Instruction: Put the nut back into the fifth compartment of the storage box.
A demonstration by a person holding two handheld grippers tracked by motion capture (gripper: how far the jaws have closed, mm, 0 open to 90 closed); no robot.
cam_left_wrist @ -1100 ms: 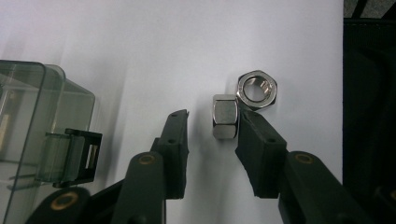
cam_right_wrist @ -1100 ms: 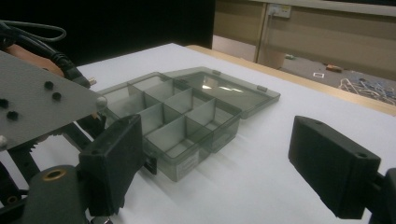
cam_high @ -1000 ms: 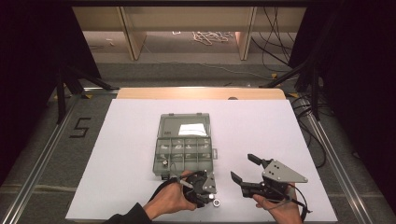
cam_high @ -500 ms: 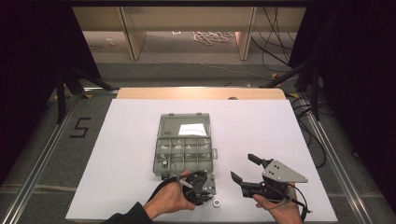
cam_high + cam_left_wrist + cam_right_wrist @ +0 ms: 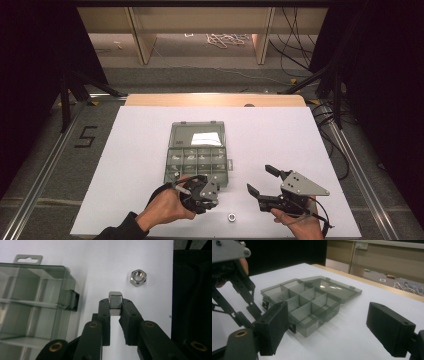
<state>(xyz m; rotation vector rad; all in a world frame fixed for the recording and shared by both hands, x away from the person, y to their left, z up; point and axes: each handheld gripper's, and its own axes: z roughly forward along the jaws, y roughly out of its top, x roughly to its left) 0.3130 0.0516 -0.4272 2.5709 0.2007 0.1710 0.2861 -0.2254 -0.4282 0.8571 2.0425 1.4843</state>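
Left gripper (image 5: 115, 308) clamps a nut (image 5: 115, 303) beside the open box (image 5: 197, 152); right gripper (image 5: 261, 181) idles, jaws apart; advise carrying it level over a compartment before releasing.

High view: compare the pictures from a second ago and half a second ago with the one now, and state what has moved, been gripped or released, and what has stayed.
Nothing has visibly changed. The left gripper stays shut on a hex nut beside the organiser box, the right gripper stays open at the near right, the loose nut lies in the same spot on the table, and the box lid is still open.
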